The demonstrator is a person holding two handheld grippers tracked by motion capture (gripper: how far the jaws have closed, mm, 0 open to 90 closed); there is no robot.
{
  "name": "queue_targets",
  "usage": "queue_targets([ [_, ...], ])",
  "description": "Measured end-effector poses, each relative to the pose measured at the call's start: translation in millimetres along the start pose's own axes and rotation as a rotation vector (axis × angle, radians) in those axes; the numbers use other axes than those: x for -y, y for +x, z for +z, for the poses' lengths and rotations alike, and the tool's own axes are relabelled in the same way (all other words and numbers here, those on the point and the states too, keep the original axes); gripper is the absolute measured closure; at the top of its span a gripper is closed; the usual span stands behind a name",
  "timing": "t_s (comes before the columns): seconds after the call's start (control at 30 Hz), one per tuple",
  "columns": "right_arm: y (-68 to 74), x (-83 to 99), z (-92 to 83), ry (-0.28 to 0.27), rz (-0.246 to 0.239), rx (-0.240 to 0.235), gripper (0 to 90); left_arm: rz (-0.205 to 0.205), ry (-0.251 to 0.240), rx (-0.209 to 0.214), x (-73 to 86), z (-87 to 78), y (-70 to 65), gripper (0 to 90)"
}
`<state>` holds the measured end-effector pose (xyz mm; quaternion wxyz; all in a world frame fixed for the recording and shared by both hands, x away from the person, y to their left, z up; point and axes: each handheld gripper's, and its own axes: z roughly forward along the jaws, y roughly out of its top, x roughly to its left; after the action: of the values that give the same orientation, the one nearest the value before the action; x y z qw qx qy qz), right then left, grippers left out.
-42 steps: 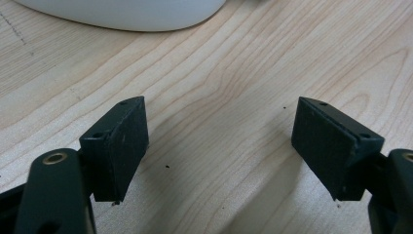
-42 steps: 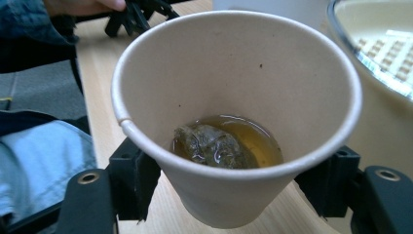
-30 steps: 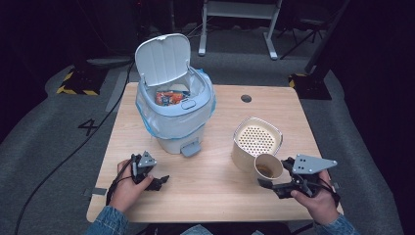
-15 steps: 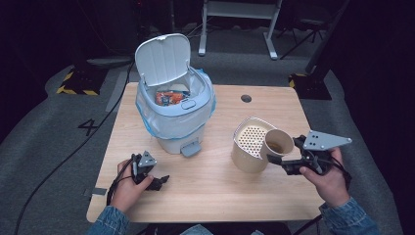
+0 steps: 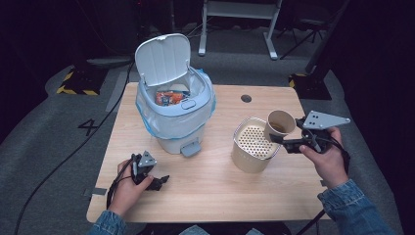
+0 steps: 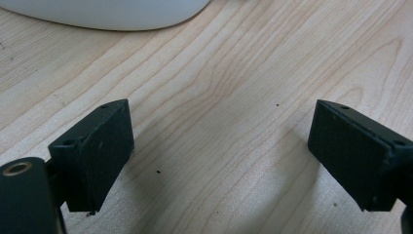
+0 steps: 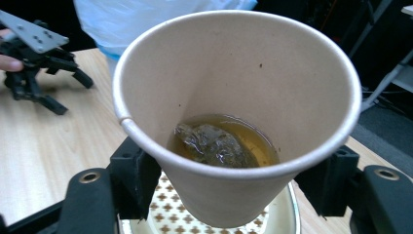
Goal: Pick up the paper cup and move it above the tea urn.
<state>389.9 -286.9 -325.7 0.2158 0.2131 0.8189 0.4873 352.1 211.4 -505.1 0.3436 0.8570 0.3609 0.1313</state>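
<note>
One wooden counter carries the set-up. One white pedal bin, with one raised lid and one blue-edged liner bag, holds one orange packet. One beige canister bears one perforated strainer top. One paper cup contains one tea bag in brown liquid. Two hand-held grippers: left gripper, right gripper, each with two black fingers. Two hands, two denim sleeves.
</note>
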Motion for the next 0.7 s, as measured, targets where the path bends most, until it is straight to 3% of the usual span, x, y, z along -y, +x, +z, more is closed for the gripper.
queue_targets([
  [0.2,-15.4,3.4,8.3,0.015,0.003,0.026,32.6,0.000,0.000,0.002,-0.1,0.1,0.2,9.9],
  [0.37,-23.6,4.7,16.4,0.030,-0.023,0.044,32.6,0.003,0.002,0.002,-0.3,0.1,0.7,9.6],
  [0.7,-23.5,5.0,28.7,0.127,-0.262,0.144,33.2,0.003,0.002,0.002,-0.3,0.1,0.7,9.6],
])
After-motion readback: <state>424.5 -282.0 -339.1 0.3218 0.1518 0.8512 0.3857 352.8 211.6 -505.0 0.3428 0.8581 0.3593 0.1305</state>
